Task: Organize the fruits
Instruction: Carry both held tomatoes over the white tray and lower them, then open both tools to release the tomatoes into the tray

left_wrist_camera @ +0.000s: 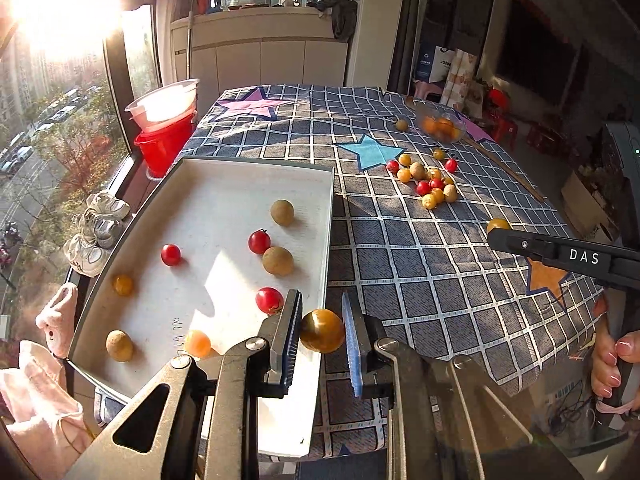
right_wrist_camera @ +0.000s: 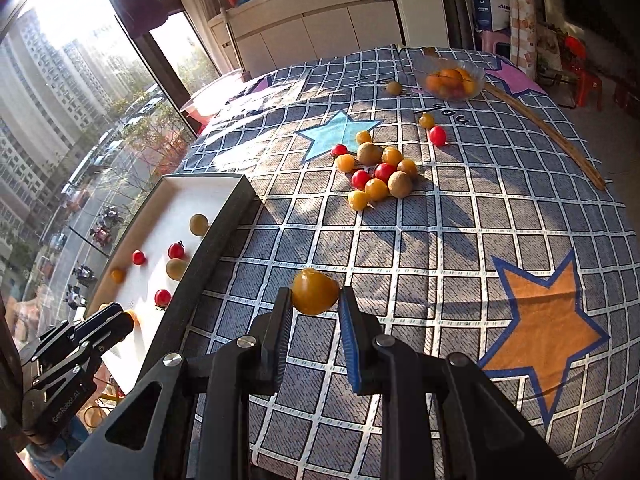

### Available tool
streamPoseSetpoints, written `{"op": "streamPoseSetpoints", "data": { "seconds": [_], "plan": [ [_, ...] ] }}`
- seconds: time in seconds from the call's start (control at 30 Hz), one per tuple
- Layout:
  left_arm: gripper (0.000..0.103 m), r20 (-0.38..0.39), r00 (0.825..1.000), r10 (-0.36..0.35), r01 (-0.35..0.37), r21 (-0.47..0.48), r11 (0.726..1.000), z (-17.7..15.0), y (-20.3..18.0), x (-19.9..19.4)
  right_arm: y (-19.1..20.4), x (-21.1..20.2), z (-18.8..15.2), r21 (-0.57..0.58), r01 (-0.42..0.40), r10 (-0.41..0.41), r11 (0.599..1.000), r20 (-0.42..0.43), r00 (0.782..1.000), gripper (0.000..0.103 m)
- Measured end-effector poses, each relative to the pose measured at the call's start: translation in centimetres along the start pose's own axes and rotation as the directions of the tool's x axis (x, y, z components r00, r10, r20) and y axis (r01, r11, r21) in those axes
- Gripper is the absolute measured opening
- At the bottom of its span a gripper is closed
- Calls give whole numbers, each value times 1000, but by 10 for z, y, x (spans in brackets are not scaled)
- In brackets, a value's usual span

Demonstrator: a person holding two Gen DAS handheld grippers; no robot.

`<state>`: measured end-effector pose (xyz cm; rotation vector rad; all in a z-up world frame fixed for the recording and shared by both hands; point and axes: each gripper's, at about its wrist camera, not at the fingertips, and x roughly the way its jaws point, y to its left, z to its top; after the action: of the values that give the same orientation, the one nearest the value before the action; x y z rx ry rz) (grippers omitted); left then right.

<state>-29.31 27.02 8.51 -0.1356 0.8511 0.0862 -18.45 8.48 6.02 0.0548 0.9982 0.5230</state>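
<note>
My left gripper (left_wrist_camera: 322, 330) is shut on a yellow cherry tomato (left_wrist_camera: 322, 336), held above the right rim of the white tray (left_wrist_camera: 224, 184). Inside the tray lie several fruits: red tomatoes (left_wrist_camera: 259, 241), brown longans (left_wrist_camera: 278, 261) and yellow tomatoes (left_wrist_camera: 197, 343). My right gripper (right_wrist_camera: 315, 294) is shut on another yellow tomato (right_wrist_camera: 315, 292), held over the checked tablecloth to the right of the tray (right_wrist_camera: 188, 188). A heap of mixed fruits (right_wrist_camera: 378, 174) lies on the cloth farther back; the heap (left_wrist_camera: 430, 182) also shows in the left wrist view.
A glass bowl (right_wrist_camera: 450, 76) with orange fruits stands at the table's far side, a wooden stick (right_wrist_camera: 548, 136) beside it. Red and clear tubs (left_wrist_camera: 164, 128) stand left of the table by the window. A person's hand (left_wrist_camera: 610, 360) grips the right tool's handle.
</note>
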Motion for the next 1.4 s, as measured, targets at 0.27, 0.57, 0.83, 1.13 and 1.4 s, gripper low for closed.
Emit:
{"op": "streamPoseSetpoints", "data": {
  "seconds": [0.27, 0.57, 0.83, 1.13, 1.4],
  "plan": [
    [22, 17, 997, 70, -68, -92, 993, 4, 62, -2, 53, 18, 13, -75, -38, 36, 996, -29, 999, 26],
    [22, -22, 992, 123, -124, -140, 982, 7, 101, 23, 109, 51, 34, -157, -64, 55, 986, -63, 997, 25],
    [22, -92, 983, 157, -170, -153, 974, 10, 117, 54, 143, 97, 55, -197, -77, 55, 977, -115, 992, 25],
    [22, -153, 974, 166, -189, -152, 970, 11, 122, 75, 171, 151, 70, -224, -101, 60, 969, -183, 981, 25],
    [22, -170, 968, 182, -204, -116, 972, 12, 116, 84, 184, 181, 68, -277, -90, 28, 957, -220, 975, 25]
  ]
}}
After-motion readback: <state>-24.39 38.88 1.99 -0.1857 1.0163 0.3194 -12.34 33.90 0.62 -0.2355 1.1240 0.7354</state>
